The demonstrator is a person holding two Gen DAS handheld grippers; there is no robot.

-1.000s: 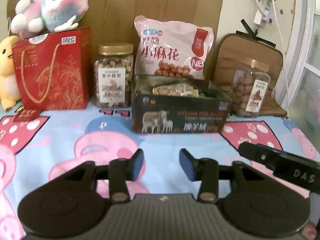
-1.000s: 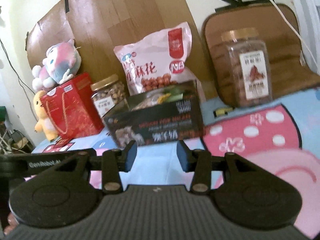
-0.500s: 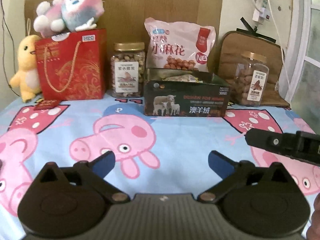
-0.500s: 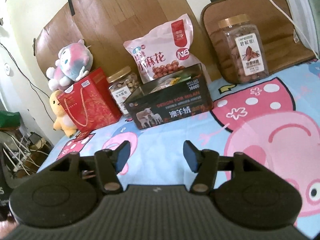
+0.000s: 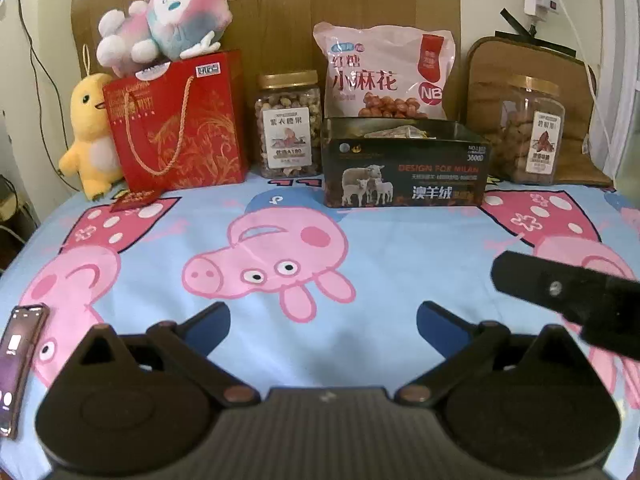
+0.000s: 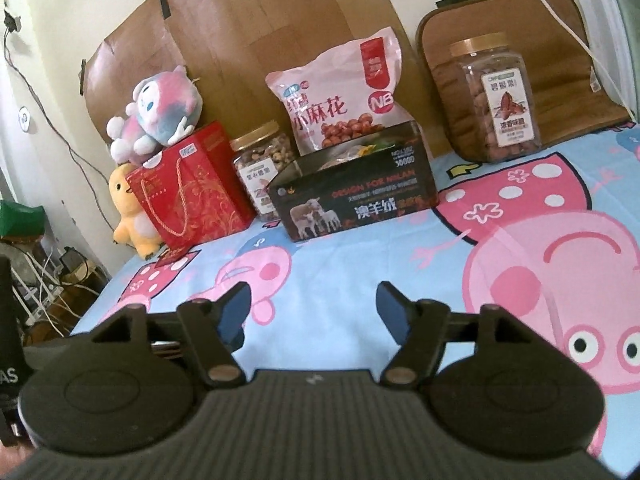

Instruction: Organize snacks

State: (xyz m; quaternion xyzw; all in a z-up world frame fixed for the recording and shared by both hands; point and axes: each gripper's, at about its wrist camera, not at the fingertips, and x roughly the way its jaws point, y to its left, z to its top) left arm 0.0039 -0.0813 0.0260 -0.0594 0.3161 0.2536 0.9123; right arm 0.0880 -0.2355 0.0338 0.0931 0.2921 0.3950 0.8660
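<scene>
Left gripper (image 5: 323,322) jaws wide apart, empty, over the cartoon-pig sheet (image 5: 280,264); right gripper (image 6: 313,306) jaws also apart, empty. Snacks sit in a row at 12 o'clock: dark box (image 5: 406,172) with packets inside, pink snack bag (image 5: 386,74) upright right behind it, gold-lid nut jar (image 5: 289,136) just at its 9 o'clock, second jar (image 5: 530,130) at its 3 o'clock. Red gift bag (image 5: 180,124) at 10 o'clock with a plush on top; phone (image 5: 18,364) at 8 o'clock on the sheet.

Place: a home bedroom
Evidence: cartoon-pig bedsheet (image 5: 320,292), wooden headboard (image 5: 280,12), plush duck (image 5: 90,132), snack jar (image 5: 289,124)
</scene>
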